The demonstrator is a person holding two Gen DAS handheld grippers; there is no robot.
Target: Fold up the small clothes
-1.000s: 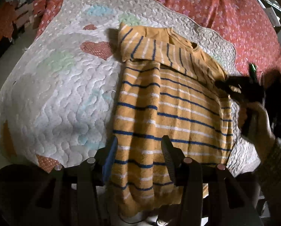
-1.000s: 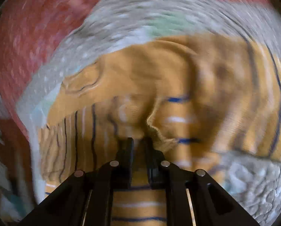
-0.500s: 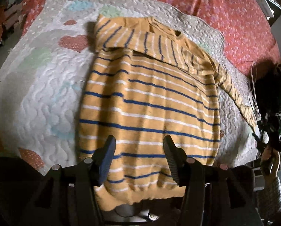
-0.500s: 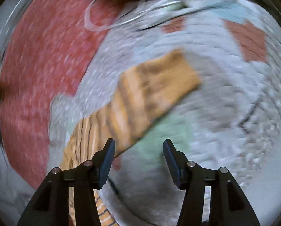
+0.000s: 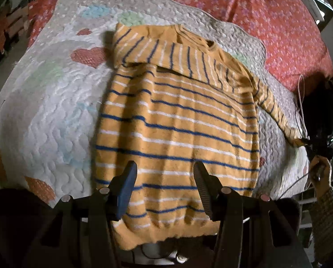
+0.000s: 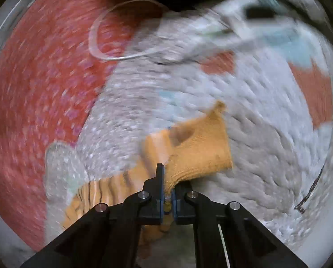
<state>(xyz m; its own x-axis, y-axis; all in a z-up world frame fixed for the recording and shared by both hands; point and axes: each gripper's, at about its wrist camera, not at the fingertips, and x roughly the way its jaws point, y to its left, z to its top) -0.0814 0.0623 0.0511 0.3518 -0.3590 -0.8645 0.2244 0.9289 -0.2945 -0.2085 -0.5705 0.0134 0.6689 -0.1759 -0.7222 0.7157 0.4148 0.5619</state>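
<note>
An orange sweater (image 5: 177, 120) with blue and white stripes lies flat on a white quilt (image 5: 43, 111). Its left sleeve is folded across the chest. Its right sleeve (image 5: 273, 109) stretches out to the right. My left gripper (image 5: 165, 185) is open and empty above the sweater's hem. My right gripper (image 6: 167, 192) is shut on the cuff of the right sleeve (image 6: 200, 151); it also shows in the left wrist view (image 5: 309, 143) at the sleeve's end. The right wrist view is motion blurred.
The quilt lies on a red flowered bedspread (image 5: 255, 11). A white cable loop (image 6: 113, 33) lies near the quilt's edge, also seen in the left wrist view (image 5: 300, 102). The bed's near edge is just below the sweater's hem.
My right gripper was shut on the sweater's right side, opened over the sleeve end, and has now shut on the cuff. The right sleeve now lies stretched out to the right.
</note>
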